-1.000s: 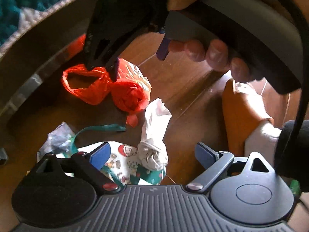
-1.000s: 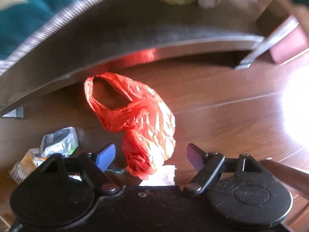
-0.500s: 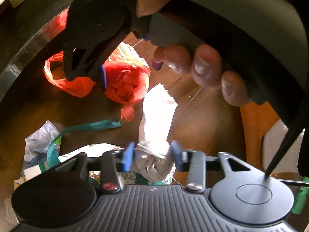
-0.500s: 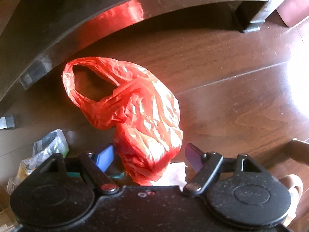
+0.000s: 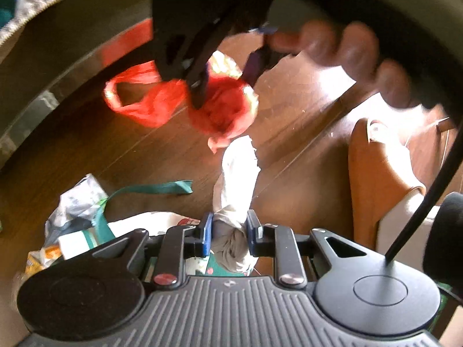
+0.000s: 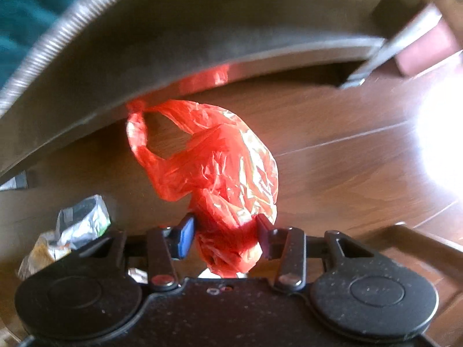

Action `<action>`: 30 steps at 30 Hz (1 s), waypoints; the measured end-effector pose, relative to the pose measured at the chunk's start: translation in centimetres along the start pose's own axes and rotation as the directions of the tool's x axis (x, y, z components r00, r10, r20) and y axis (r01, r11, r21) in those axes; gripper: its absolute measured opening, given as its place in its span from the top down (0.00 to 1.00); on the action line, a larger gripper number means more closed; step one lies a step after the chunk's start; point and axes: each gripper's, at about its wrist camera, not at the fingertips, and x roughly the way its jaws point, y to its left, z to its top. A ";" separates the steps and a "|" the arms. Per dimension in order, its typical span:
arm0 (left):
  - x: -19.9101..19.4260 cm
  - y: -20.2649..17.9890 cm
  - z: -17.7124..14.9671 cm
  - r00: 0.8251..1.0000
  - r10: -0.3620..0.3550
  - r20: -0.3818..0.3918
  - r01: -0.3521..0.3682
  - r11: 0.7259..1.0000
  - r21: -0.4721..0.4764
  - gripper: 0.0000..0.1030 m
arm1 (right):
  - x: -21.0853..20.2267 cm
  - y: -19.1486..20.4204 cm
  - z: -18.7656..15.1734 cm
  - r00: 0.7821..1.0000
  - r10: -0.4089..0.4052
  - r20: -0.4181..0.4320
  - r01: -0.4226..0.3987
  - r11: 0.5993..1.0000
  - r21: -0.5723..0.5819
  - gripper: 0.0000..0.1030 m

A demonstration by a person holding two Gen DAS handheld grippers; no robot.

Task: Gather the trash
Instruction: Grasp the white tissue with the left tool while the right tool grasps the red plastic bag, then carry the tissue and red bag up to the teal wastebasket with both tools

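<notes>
A crumpled white paper wad (image 5: 238, 173) lies on the wooden floor. My left gripper (image 5: 229, 232) points down over it, jaws closing, with both blue pads pressed on the wad's lower, knotted end. A red plastic bag (image 6: 220, 167) lies beside the dark furniture base. My right gripper (image 6: 224, 237) is closing on the bag's bunched bottom, and its pads touch the plastic on both sides. In the left wrist view the right gripper (image 5: 225, 84), held by a hand, sits on the red plastic bag (image 5: 225, 110), just beyond the wad.
More litter lies at the left: a silvery wrapper (image 5: 78, 199) (image 6: 81, 222), a green ribbon (image 5: 153, 188) and printed paper (image 5: 156, 221). A curved dark furniture base (image 6: 202, 43) borders the far side. A foot in an orange slipper (image 5: 373, 173) stands at the right.
Both grippers' jaws have come in from wide open: the left onto the white wad, the right onto the red bag's lower end. The red bag now looks gathered and slightly raised.
</notes>
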 end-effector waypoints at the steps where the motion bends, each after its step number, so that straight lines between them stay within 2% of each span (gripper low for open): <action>1: -0.7 0.0 -0.1 1.000 -0.001 0.001 0.001 1.000 -0.009 0.78 | -1.0 0.1 -0.1 1.000 -0.001 0.007 0.001 1.000 -0.013 0.58; 7: -5.6 -0.5 -0.6 1.000 0.008 0.027 -0.008 1.000 -0.016 0.78 | -7.9 0.6 -2.4 0.998 -0.065 0.011 0.066 0.993 -0.102 0.58; 11: -10.4 -0.6 -0.9 0.997 0.035 0.062 -0.033 0.999 -0.026 0.78 | -13.5 1.0 -4.7 0.997 -0.060 0.043 0.065 0.991 -0.117 0.58; 15: -16.4 -1.1 -0.9 0.991 0.056 0.119 -0.049 0.997 -0.055 0.78 | -19.7 1.5 -7.2 0.992 -0.042 0.120 0.053 0.995 -0.087 0.58; 19: -22.9 -2.3 -1.1 0.975 0.080 0.207 -0.067 0.996 -0.067 0.78 | -27.1 1.7 -10.6 0.974 -0.014 0.228 0.036 0.995 -0.091 0.58; 22: -27.5 -3.8 -1.5 0.959 0.090 0.269 -0.072 0.995 -0.073 0.78 | -32.4 1.7 -13.5 0.945 0.011 0.326 0.022 0.995 -0.098 0.58; 25: -31.8 -5.5 -2.1 0.939 0.101 0.330 -0.082 0.994 -0.069 0.78 | -37.9 1.5 -16.7 0.903 0.030 0.428 0.014 0.995 -0.101 0.58; 30: -38.5 -8.3 -2.7 0.895 0.097 0.435 -0.075 0.995 -0.066 0.78 | -46.1 0.4 -22.8 0.806 0.051 0.590 0.008 0.995 -0.096 0.58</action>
